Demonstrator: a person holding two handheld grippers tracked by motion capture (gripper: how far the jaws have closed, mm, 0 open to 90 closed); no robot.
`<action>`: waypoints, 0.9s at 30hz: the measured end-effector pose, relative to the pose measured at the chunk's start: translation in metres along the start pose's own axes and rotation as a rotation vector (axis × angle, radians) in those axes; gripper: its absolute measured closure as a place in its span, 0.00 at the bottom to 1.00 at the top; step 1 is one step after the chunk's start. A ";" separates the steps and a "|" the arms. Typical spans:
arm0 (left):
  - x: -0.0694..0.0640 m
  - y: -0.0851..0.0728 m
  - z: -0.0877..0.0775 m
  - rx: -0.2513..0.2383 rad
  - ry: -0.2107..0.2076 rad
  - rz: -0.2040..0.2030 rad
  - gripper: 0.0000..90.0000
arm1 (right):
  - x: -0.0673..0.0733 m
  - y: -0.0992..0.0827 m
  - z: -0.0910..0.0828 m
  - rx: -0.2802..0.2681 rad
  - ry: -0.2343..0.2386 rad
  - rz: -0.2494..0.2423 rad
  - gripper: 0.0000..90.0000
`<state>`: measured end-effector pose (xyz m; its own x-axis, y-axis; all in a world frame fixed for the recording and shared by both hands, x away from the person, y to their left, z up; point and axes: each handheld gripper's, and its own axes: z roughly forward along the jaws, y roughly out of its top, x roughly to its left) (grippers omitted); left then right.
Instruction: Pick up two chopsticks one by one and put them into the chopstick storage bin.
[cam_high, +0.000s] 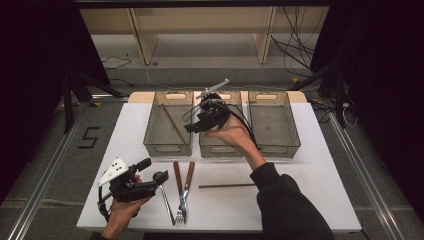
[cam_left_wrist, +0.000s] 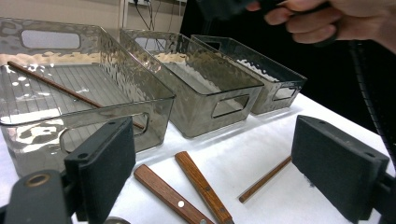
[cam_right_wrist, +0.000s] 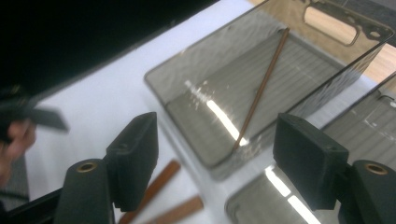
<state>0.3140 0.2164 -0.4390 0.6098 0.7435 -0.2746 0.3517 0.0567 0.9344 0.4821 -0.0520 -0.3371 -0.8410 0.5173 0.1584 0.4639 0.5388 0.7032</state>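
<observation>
A brown chopstick (cam_high: 172, 122) (cam_left_wrist: 56, 86) (cam_right_wrist: 261, 88) lies slantwise in the left clear bin (cam_high: 150, 127) (cam_left_wrist: 37, 140) (cam_right_wrist: 187, 84). A second chopstick (cam_high: 227, 185) (cam_left_wrist: 264, 179) rests on the white table in front of the bins. My right gripper (cam_high: 197, 122) (cam_right_wrist: 217, 135) hovers above the middle bin (cam_high: 220, 150) (cam_left_wrist: 205, 102), open, with nothing between its jaws. At the near left of the table my left gripper (cam_high: 152, 170) (cam_left_wrist: 215, 135) stands open and empty, facing the bins.
A third bin (cam_high: 274, 120) (cam_left_wrist: 275, 91) stands at the right with nothing in it. Two wooden-handled forks (cam_high: 182, 187) (cam_left_wrist: 187, 196) and a metal utensil (cam_high: 166, 200) lie near the front edge beside the left gripper. Shelving and cables are behind the table.
</observation>
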 end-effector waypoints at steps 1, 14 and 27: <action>0.000 0.000 0.000 -0.001 0.001 -0.002 0.15 | 0.001 -0.004 -0.003 0.005 0.002 -0.020 0.33; 0.000 0.000 0.000 0.001 0.002 0.000 0.15 | 0.012 -0.042 -0.026 0.075 0.001 -0.110 0.31; 0.001 -0.001 0.002 0.005 0.004 -0.001 0.15 | 0.009 -0.089 -0.035 0.209 -0.021 -0.148 0.33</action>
<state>0.3153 0.2158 -0.4402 0.6064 0.7462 -0.2746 0.3559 0.0541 0.9330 0.4237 -0.1186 -0.3744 -0.8991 0.4351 0.0490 0.3858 0.7343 0.5586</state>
